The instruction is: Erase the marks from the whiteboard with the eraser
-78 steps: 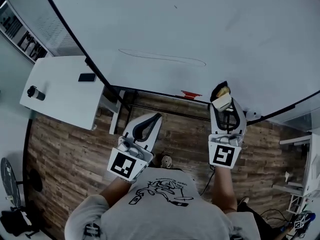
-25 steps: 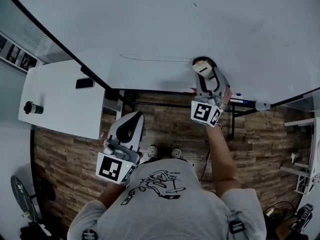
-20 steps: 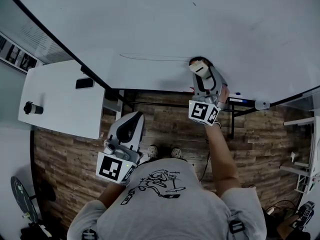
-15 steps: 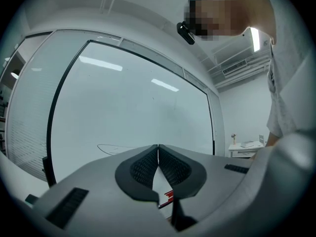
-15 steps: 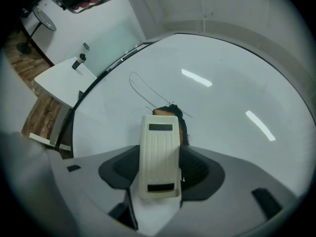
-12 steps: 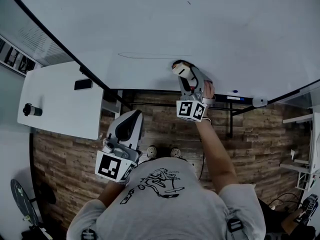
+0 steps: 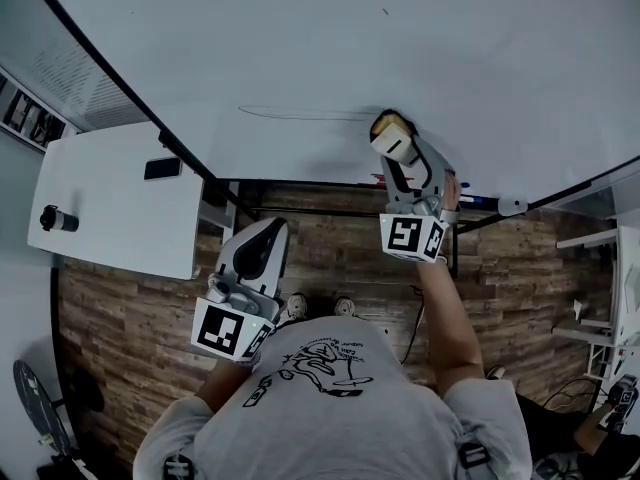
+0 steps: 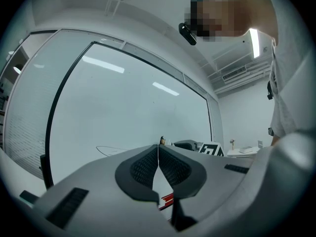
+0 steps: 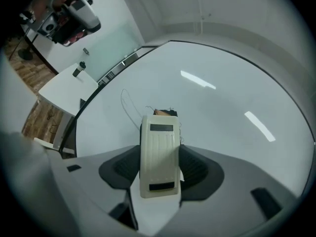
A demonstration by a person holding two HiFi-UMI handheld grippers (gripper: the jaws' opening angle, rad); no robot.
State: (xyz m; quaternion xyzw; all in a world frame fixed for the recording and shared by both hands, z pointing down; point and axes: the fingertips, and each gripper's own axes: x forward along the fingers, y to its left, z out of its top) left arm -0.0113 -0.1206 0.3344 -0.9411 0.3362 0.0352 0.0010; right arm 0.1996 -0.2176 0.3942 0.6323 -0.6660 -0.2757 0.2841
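- the eraser [image 7: 392,136] is clamped between the jaws of the right gripper [image 7: 397,150], its felt end apparently against the whiteboard [image 7: 450,38].
- it sits at the right end of the thin pen mark [image 7: 300,114], which runs off leftward unwiped, so most of the erasing looks undone.
- the left gripper [image 7: 268,236] hangs low, jaws together, empty.
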